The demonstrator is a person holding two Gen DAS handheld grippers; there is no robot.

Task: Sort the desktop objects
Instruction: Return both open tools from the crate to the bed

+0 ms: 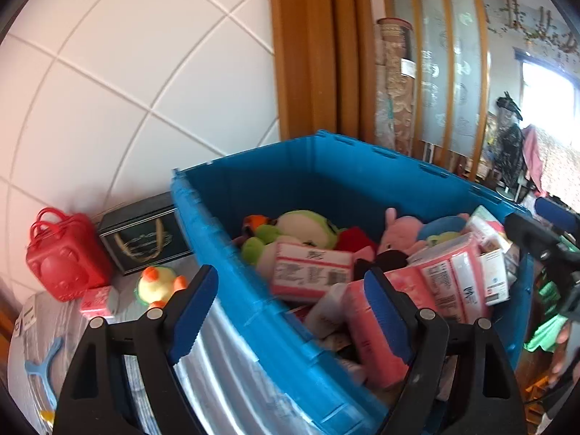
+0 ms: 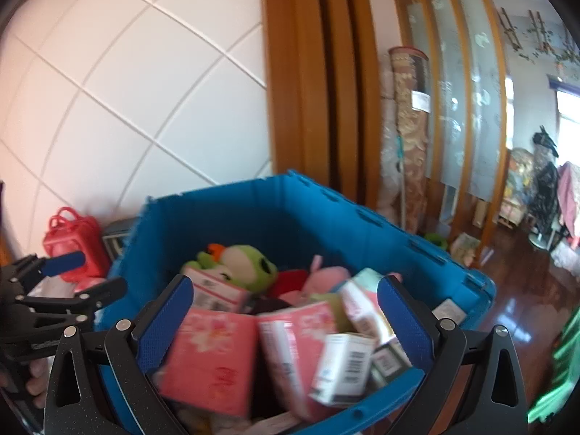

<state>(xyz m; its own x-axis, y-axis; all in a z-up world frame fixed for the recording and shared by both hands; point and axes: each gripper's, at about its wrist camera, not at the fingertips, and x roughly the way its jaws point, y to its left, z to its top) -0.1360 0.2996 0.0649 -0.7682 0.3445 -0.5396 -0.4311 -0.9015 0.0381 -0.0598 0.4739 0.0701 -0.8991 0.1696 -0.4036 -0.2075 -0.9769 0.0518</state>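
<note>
White tiled wall (image 2: 127, 83) fills left side, grout lines pale. Wooden door frame (image 2: 308, 72) stands beside it, orange-brown, ribbed. Further right – frosted glass partition (image 2: 453, 108) in wooden slats, patterned with pale motifs. Rolled carpet (image 2: 411, 127) leans upright against partition, tag on it. Dark polished wood floor (image 2: 514, 290) – glossy, bright reflections. Window (image 1: 547, 90) at far right, daylight blown out. Clothes (image 1: 531, 152) hang near window. Branch decoration (image 1: 536, 21) on far wall.

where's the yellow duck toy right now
In the left wrist view the yellow duck toy sits outside the blue bin, on its left, on the table in front of the dark box and right of the red bag.
</note>
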